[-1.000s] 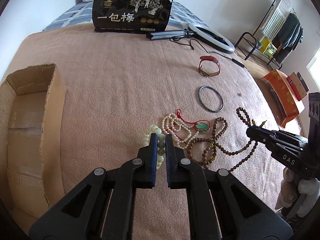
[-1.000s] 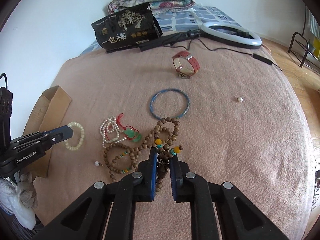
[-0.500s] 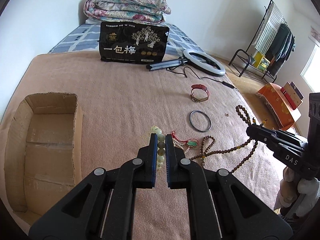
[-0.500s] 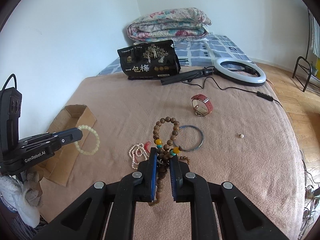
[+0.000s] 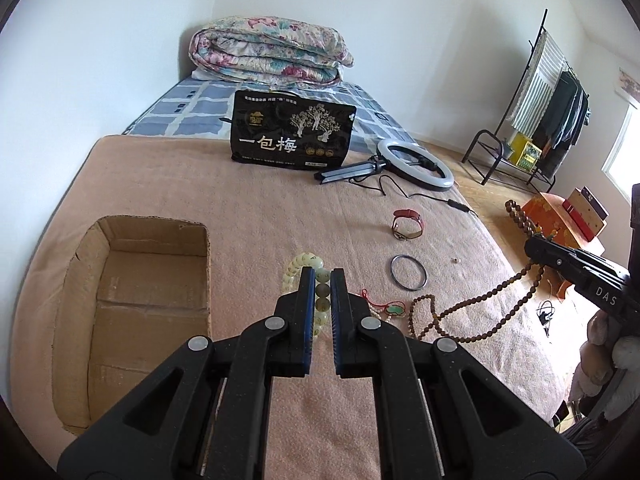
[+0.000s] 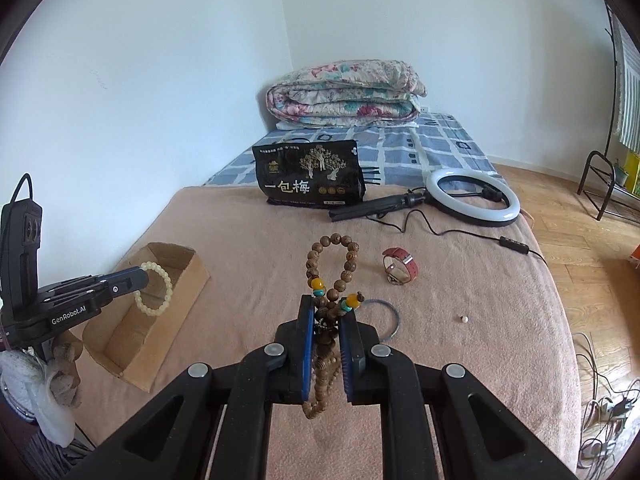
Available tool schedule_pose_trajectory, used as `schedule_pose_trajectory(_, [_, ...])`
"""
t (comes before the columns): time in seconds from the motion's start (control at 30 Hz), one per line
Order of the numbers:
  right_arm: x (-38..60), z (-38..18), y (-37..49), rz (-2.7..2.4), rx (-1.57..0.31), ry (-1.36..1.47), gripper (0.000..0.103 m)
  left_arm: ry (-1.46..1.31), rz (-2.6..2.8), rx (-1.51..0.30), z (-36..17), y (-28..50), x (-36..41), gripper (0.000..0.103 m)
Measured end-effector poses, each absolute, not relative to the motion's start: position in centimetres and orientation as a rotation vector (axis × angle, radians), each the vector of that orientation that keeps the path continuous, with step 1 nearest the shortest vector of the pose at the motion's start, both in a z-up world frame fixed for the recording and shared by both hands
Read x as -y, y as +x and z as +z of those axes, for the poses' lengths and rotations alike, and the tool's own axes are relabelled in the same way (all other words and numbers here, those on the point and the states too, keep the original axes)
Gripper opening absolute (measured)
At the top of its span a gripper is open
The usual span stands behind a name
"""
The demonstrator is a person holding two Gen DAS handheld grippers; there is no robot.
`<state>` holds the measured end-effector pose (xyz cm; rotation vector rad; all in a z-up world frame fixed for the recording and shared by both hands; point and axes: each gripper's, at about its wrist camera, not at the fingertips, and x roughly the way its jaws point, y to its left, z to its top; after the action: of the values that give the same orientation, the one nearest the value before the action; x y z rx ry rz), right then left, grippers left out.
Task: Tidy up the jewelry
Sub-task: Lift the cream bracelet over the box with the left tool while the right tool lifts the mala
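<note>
Left gripper (image 5: 322, 276) clamps the pale bead bracelet (image 5: 304, 264), lifted, cardboard box (image 5: 120, 240) to its left. Right gripper (image 6: 326, 316) pinches the wooden bead necklace (image 6: 332, 256), loop standing above the tips, strand trailing down to the blanket (image 5: 240, 200).

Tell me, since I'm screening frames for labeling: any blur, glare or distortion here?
Left wrist view: sharp, soft daylight, bright window at the right edge, fisheye bending the cardboard box. Right wrist view: sharp too, dark corner vignette, ring light not glaring.
</note>
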<state>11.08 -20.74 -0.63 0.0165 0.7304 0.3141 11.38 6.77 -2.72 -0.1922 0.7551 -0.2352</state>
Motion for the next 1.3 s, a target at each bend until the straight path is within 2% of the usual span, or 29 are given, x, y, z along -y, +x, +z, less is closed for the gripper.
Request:
schedule_pose_trajectory(0.47, [16.5, 6.1, 10.3, 0.373, -0.614, -0.030, 0.009, -0.209, -0.157, -0.683, -0.5, 8.5, -12.1, 0.005])
schedule_pose_trajectory(1.3, [2.8, 13.5, 10.9, 0.604, -0.490, -0.063, 0.009, -0.313, 0.008, -0.702, -2.5, 4.4, -22.4, 0.005])
